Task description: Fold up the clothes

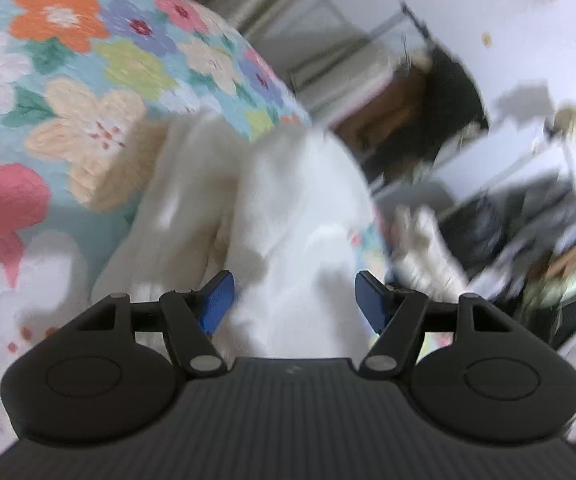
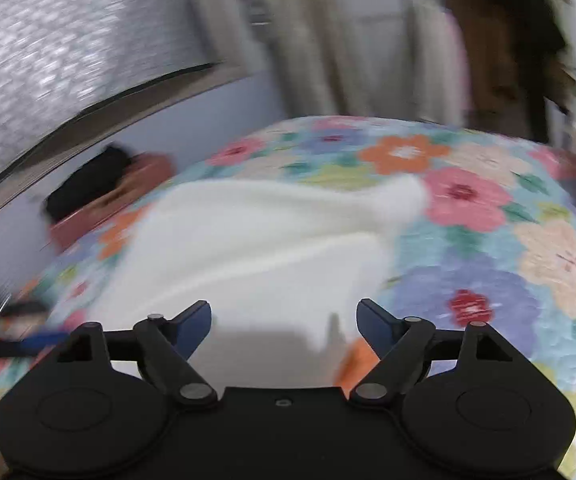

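Big flowered bedspread (image 2: 487, 208) fills the scene, and on it lies the white garment (image 2: 256, 240), rumpled, partly gathered, not yet a tidy fold. In the right wrist view it stretches across the bed, its long axis running from the near left up toward a pointed corner at the far right, with its near edge just ahead of the right gripper (image 2: 284, 320). That gripper's jaws stand wide apart and nothing is between the pads; cloth shows only beyond them. Over to the left wrist view: the same white garment (image 1: 280, 208) runs straight away from the left gripper (image 1: 293, 300), heaped in soft ridges, the bed's edge and room clutter off to the right. Those jaws are parted too, cloth showing through the gap, but the blue pads (image 1: 218, 300) don't appear to press on it. Both views are blurred. My read: both tools sit at the near edge, the left one closer over the fabric, so a fresh grab there looks likeliest.
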Available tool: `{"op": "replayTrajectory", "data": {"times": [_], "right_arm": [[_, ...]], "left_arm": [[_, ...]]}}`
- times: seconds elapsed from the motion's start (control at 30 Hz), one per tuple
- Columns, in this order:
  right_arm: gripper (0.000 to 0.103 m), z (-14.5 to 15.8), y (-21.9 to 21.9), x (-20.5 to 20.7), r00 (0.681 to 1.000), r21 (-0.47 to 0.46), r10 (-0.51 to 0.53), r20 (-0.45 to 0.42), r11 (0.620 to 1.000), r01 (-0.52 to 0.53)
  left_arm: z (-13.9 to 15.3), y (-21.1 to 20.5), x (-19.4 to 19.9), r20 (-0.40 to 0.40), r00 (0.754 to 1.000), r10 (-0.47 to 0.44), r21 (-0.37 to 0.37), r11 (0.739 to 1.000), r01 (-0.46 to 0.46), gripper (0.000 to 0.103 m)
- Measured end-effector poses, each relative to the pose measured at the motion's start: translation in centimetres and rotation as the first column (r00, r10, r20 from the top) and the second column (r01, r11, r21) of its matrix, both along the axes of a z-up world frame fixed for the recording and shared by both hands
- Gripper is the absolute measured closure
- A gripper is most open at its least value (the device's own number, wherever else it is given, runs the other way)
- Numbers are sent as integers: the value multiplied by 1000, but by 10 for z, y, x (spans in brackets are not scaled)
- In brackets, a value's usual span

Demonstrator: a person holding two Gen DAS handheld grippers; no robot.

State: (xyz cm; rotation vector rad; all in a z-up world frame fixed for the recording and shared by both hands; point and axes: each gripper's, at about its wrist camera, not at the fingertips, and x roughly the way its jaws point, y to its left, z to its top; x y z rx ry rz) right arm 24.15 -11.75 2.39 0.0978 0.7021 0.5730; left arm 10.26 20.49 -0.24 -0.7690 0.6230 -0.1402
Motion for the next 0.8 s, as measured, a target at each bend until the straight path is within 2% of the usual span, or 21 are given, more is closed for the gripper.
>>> {"op": "replayTrajectory", "data": {"times": [0.07,0.1,0.13,0.2,0.27,0.33,0.47,0.53,0.6,0.7,0.8], "right_arm": [[19,-13,-5,30,999,8,-45,-24,999,46],[19,-21,-7,46,997,31,-52,-54,998,53],[19,-30,-8,62,994,63,-50,-93,996,56],[20,-50,-10,90,975,220,73,-210,975,-26],[19,-67,-11,107,958,342,95,-271,940,4],[19,-74,-11,117,959,344,49,-280,937,52],[19,-76,-7,143,971,319,6,-238,945,73],[20,-75,4,156,986,283,17,-167,959,32],[34,-65,22,156,995,237,57,-77,971,-37],[40,-41,49,151,994,115,105,24,988,-107],[40,-19,66,143,979,37,163,120,985,-169]], "left_arm": [[-2,-11,9,-33,999,7,121,993,-3,39],[-5,-14,13,-49,999,7,153,988,1,43],[-9,-15,17,-62,998,-1,159,987,11,60],[-18,-17,25,-85,996,-13,171,985,28,61],[-20,-10,29,-86,996,-5,141,990,17,64],[-19,-3,32,-65,998,9,93,996,-3,72],[-23,-3,33,-47,999,23,95,995,-19,74],[-22,0,35,-50,999,18,104,994,-12,75],[-18,6,36,-54,998,25,113,993,-18,75],[-19,16,32,-78,996,47,113,993,-38,75],[-24,22,28,-116,992,47,82,996,-38,75]]}}
